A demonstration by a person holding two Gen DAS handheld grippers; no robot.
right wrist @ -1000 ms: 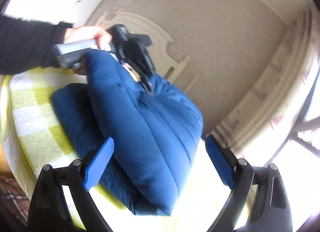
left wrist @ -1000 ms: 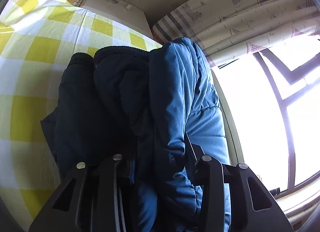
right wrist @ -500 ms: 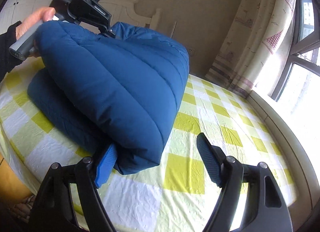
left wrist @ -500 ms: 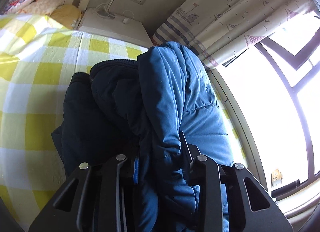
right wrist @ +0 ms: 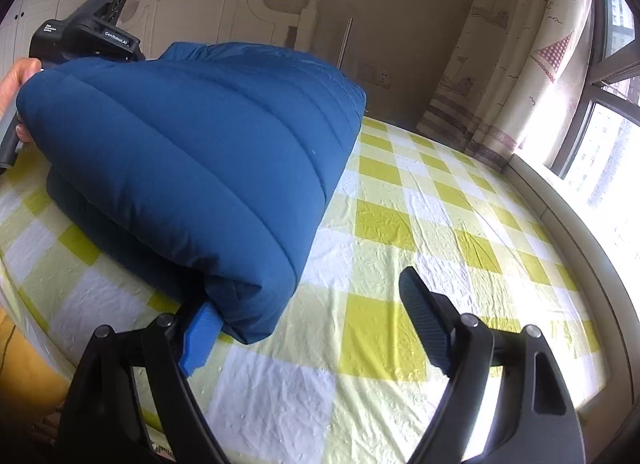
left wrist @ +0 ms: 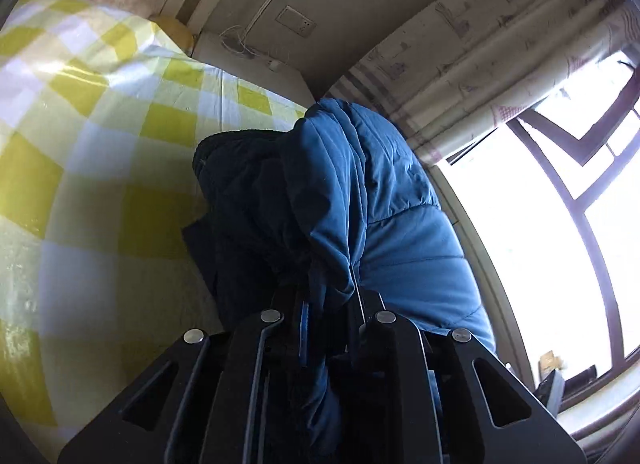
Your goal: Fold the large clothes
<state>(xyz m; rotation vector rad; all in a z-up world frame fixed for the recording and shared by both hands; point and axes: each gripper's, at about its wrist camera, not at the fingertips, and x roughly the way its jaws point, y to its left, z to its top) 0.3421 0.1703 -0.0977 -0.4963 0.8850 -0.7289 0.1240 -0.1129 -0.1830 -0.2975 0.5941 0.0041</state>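
Item: puffy blue quilted jacket (right wrist: 192,152), being kept folded over on the bed with the yellow-and-white checked sheet (right wrist: 420,232). A bunched edge is being clamped by the left hand-held gripper (left wrist: 332,316), its jaws nearly closed on the fabric. The right hand-held gripper (right wrist: 308,320) is being held wide open at the jacket's near corner, one blue pad touching it, nothing gripped.

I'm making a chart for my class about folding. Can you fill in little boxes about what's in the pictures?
garment: blue puffer jacket, folded over on itself
surface: bed with yellow-and-white checked sheet
left gripper: shut on jacket fabric
right gripper: open; one finger against the jacket's near corner
backdrop: white headboard, curtain, window
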